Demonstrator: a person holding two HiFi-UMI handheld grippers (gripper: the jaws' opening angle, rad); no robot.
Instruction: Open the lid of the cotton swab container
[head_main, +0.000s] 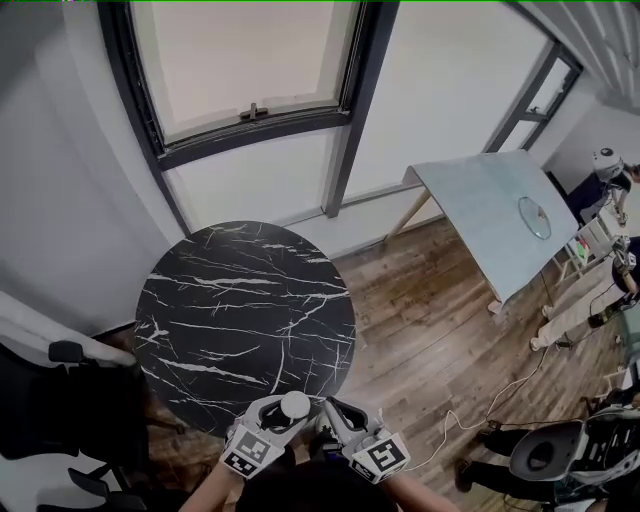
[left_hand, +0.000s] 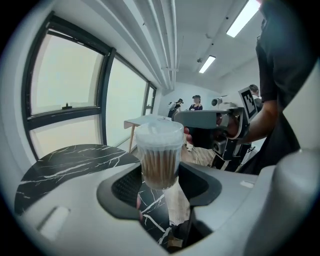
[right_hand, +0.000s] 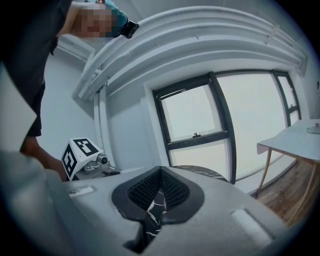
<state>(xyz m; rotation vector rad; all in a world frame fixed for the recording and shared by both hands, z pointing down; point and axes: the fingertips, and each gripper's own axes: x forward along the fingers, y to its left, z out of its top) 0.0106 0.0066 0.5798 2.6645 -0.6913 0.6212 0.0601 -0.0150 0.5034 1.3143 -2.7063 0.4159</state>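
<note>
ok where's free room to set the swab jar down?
Whole round marble table is bare, window-side edge to near rim. Only crowding is at the near rim, where the left tongs hold the swab jar beside the shut right tongs. The grey table to the right is bare too, except a round disc.

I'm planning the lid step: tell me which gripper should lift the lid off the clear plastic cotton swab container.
Probably right. The left gripper is clamped round the clear cylindrical plastic cotton swab container, its translucent lid exposed on top; the right gripper is shut, empty and close beside it.
</note>
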